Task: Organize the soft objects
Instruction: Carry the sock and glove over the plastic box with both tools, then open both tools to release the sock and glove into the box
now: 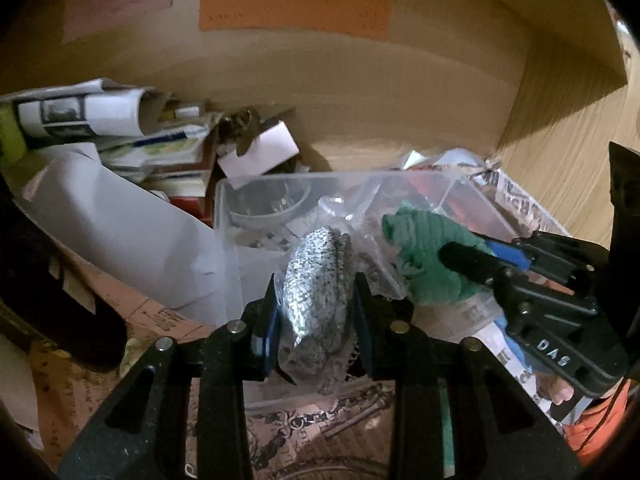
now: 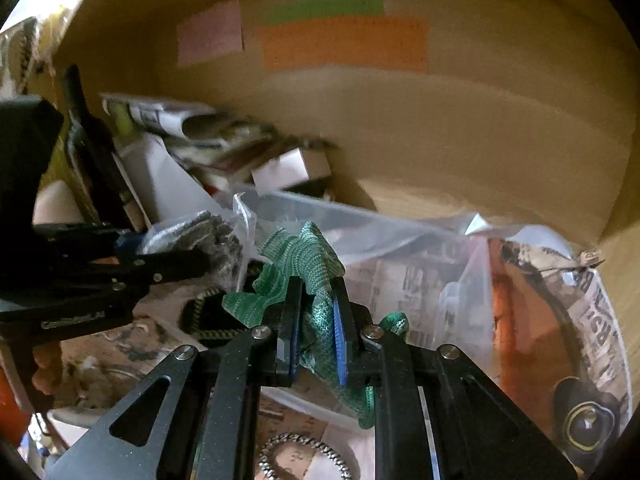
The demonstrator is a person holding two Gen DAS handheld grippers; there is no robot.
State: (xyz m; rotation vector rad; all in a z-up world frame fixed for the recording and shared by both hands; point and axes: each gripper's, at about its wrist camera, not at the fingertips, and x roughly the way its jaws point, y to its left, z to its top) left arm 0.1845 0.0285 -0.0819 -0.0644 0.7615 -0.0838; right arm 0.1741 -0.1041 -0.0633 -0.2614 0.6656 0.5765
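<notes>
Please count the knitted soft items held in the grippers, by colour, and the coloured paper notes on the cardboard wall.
Grey speckled knit: 1
Green knit: 1
Pink note: 1
Green note: 1
Orange note: 1
Total: 5

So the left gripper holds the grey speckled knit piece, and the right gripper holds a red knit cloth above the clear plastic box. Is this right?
Not quite: the cloth in the right gripper is green, not red. The right wrist view shows the green knit cloth pinched between its jaws. The rest stands: the left gripper holds the grey speckled knit piece, over the clear plastic box.
</notes>
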